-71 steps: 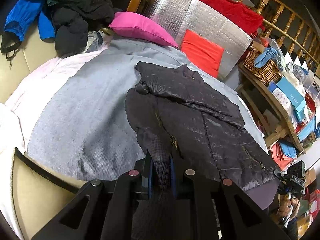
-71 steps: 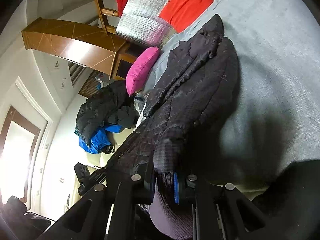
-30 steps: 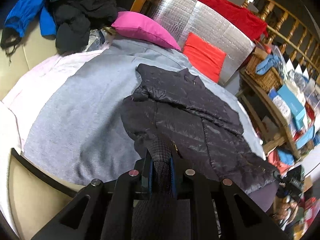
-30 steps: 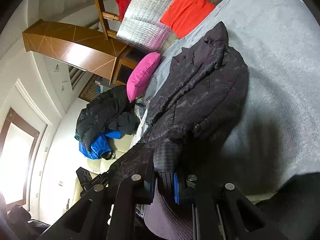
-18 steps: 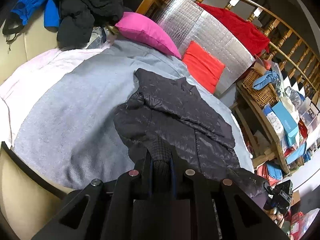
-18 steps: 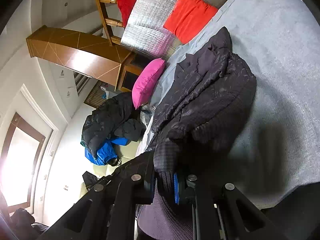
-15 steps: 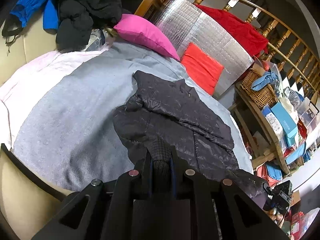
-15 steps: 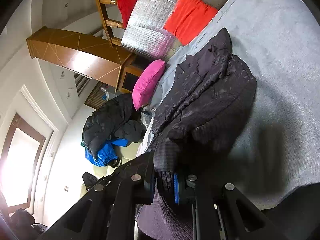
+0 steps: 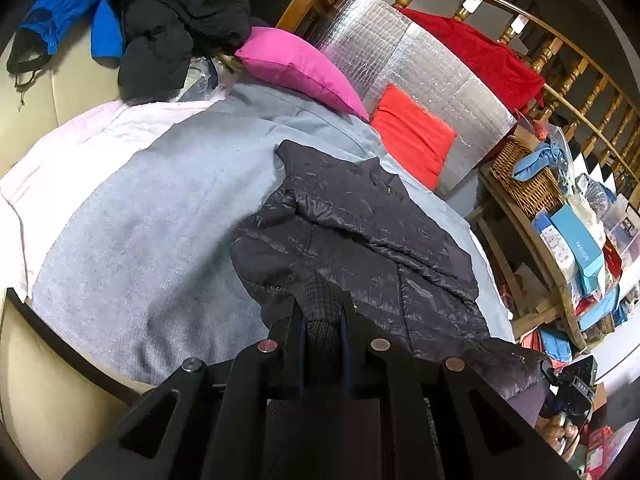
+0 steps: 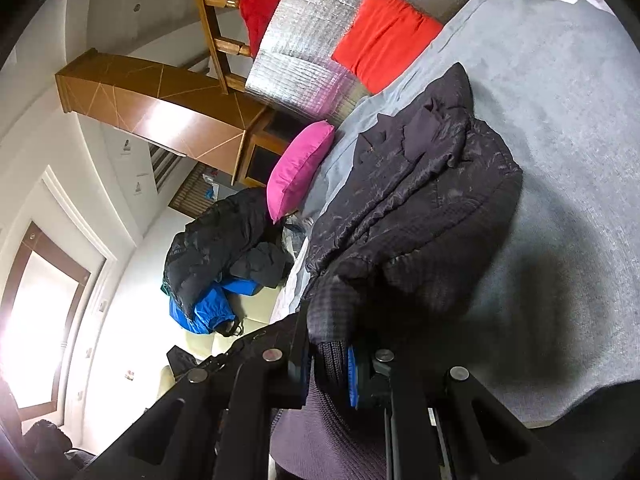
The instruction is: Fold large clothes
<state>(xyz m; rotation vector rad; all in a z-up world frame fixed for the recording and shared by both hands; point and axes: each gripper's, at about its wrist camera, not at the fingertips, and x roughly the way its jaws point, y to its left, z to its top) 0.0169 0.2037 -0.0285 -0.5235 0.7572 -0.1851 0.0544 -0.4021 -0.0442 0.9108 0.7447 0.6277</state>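
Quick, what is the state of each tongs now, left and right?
Left tongs: closed on the ribbed hem of the dark jacket.
Right tongs: closed on the same jacket's hem.

"FASHION" readable on light blue box point(image 9: 579, 243) on shelf; other labels too small to read

You see pink pillow point(image 9: 302, 66) beside red cushion point(image 9: 412, 134), silver foil mat point(image 9: 408, 56) behind; wicker basket point(image 9: 524, 180) on cluttered shelf.
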